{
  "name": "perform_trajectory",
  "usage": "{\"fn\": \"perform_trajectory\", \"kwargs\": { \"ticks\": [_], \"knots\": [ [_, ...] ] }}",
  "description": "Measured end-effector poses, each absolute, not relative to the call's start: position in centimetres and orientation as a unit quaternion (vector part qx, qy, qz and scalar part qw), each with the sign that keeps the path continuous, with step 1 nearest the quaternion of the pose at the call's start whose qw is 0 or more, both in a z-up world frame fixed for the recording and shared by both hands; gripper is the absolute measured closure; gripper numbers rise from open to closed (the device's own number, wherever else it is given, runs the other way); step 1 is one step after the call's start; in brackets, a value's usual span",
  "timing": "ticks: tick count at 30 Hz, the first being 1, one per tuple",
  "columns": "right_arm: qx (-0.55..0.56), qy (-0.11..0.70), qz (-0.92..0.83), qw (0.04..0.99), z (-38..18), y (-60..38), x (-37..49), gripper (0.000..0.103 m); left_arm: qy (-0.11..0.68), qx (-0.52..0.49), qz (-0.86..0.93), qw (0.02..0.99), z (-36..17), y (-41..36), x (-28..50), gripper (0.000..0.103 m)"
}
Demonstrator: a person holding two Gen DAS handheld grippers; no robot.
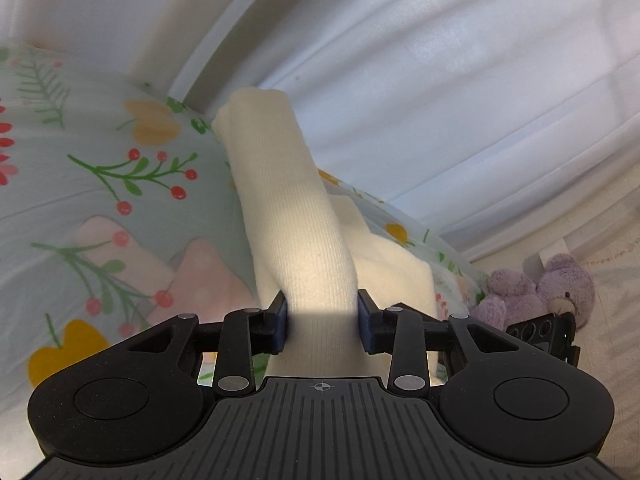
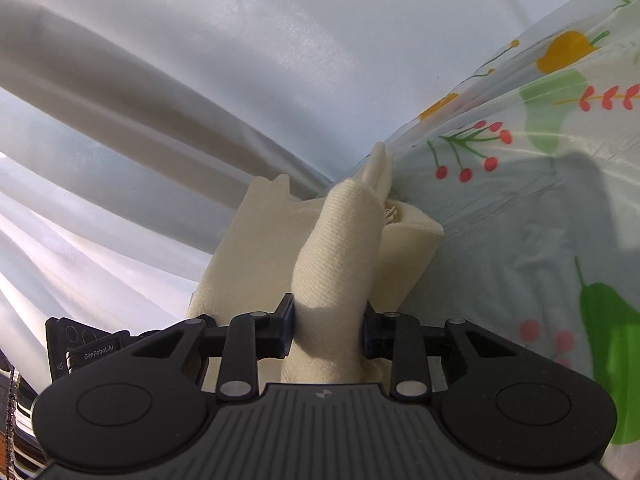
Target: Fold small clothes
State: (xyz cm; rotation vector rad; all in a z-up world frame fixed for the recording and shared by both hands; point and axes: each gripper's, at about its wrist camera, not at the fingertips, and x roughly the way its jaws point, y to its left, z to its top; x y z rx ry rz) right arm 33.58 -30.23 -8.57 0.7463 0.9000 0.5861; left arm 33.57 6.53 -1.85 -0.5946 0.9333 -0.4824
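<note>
I have the cream ribbed-knit garment [image 1: 296,216] clamped in both tools: the left gripper [image 1: 323,322] pinches a bunched band of it that runs up toward 11 o'clock, and the right gripper [image 2: 329,330] squeezes another gathered band, with loose folds [image 2: 404,248] spilling toward 1 o'clock. The garment hangs off the pale green floral bedsheet [image 1: 80,200], apart from it where I hold it. In the left view a purple plush bear [image 1: 552,288] sits at 3 o'clock, white curtains [image 2: 200,80] behind. To fold well, I judge I should keep both grips level, draw them apart until the cloth is taut, then lay it flat on the sheet before releasing.
</note>
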Motion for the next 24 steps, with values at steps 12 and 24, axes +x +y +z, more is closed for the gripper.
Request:
{"fn": "perform_trajectory", "kwargs": {
  "ticks": [12, 24],
  "knots": [
    [0.188, 0.403, 0.215, 0.869, -6.2, -23.3, 31.0, 0.057, 0.433, -0.214, -0.042, 0.875, -3.0, 14.0, 27.3, 0.059],
    [0.017, 0.365, 0.228, 0.902, -6.3, -12.8, 31.5, 0.073, 0.399, -0.103, 0.012, 0.911, -2.6, 7.3, 32.0, 0.038]
  ]
}}
